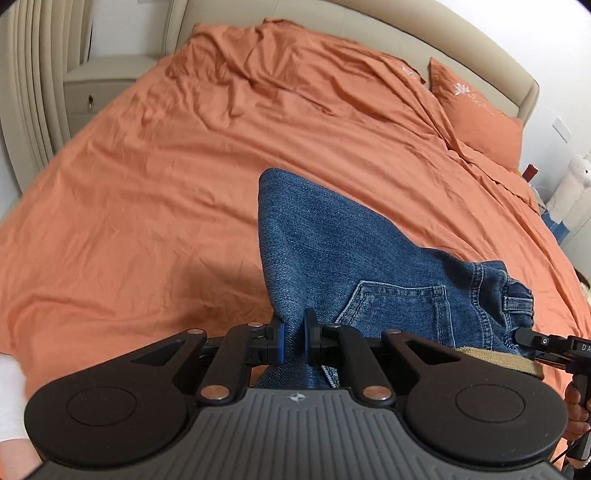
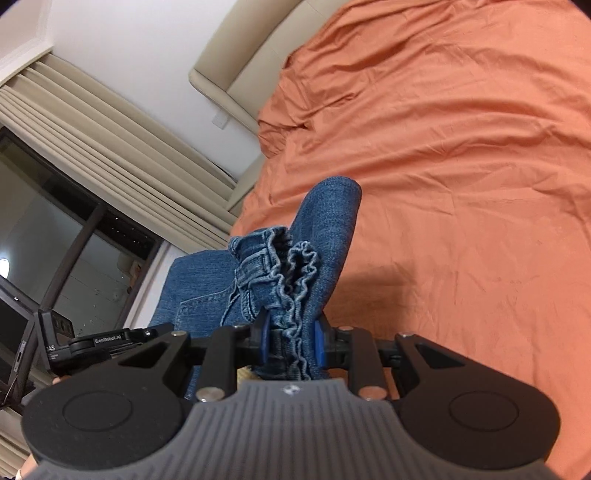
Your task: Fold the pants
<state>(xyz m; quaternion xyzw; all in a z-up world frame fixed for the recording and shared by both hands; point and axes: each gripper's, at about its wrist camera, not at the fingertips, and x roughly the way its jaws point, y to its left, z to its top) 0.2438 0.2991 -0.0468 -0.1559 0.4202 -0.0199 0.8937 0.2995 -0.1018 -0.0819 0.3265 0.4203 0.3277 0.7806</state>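
Both tongs clamped on the jeans (image 1: 332,251), held up over the bed (image 1: 147,184) with its orange sheet. Left tongs (image 1: 294,341) pinching a fold of plain denim beside the back pocket (image 1: 399,314). Right tongs (image 2: 291,343) gripping the bunched, ruffled waistband (image 2: 295,280). Orange pillow (image 1: 480,114) lying near the beige headboard (image 1: 369,29).

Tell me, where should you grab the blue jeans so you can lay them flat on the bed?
Probably by the top band, one gripper near each end. The right gripper already pinches the ruffled waistband of the jeans; the left gripper pinches plain denim beside the back pocket. Held so, the jeans hang above the orange bed.
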